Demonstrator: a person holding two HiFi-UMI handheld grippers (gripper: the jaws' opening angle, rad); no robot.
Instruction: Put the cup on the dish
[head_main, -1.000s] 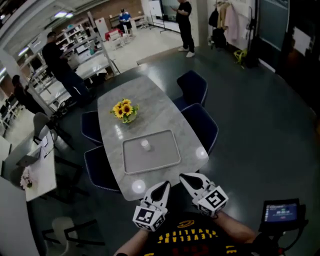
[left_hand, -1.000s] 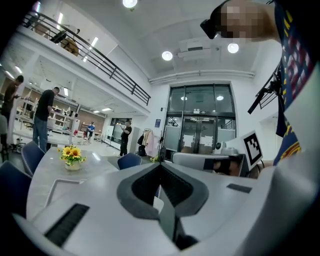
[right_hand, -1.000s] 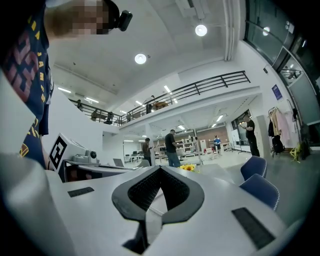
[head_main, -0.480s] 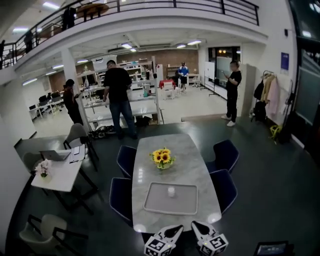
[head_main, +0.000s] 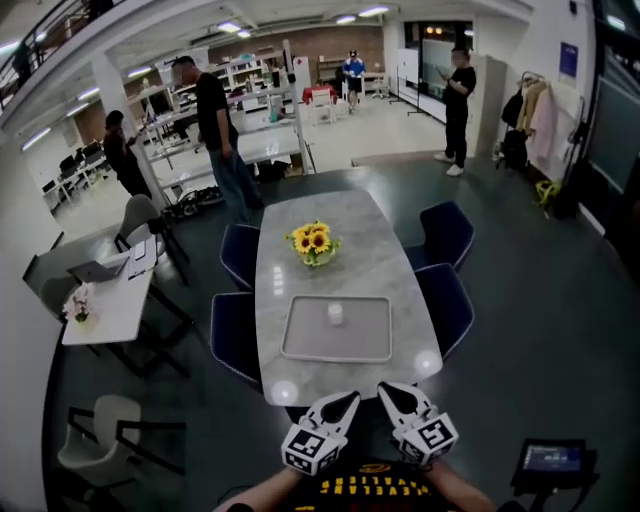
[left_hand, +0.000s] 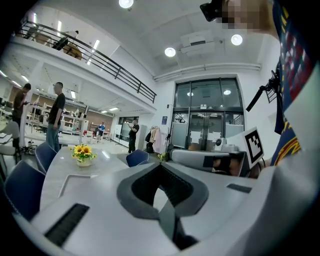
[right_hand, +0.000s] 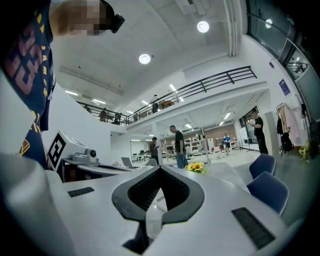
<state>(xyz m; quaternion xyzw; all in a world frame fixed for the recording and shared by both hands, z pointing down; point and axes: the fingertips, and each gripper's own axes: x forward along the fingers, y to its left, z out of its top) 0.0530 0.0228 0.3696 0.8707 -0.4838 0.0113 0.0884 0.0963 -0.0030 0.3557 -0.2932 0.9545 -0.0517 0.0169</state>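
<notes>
Beyond the near edge of the grey table (head_main: 352, 272), well ahead of both tools, the small white cup (head_main: 335, 314) stands inside the shallow rectangular dish (head_main: 300, 346), toward its far side. It looks upright, though it is too small in the head view to be sure. By this reading the cup already rests on the dish, so the task seems either finished or not yet set up. The dish's long axis runs across the table, left to right, with a vase of sunflowers (head_main: 313, 241) further back.

The left gripper (head_main: 343, 402) and the right gripper (head_main: 392, 392) hang side by side just short of the table end, close to the person's body, pointing forward. Each has its jaws pressed together with nothing between them. The cup lies almost straight ahead of the left gripper and slightly left of the right one, so the left is the better placed for any reach, a long forward stretch over the dish's near rim
</notes>
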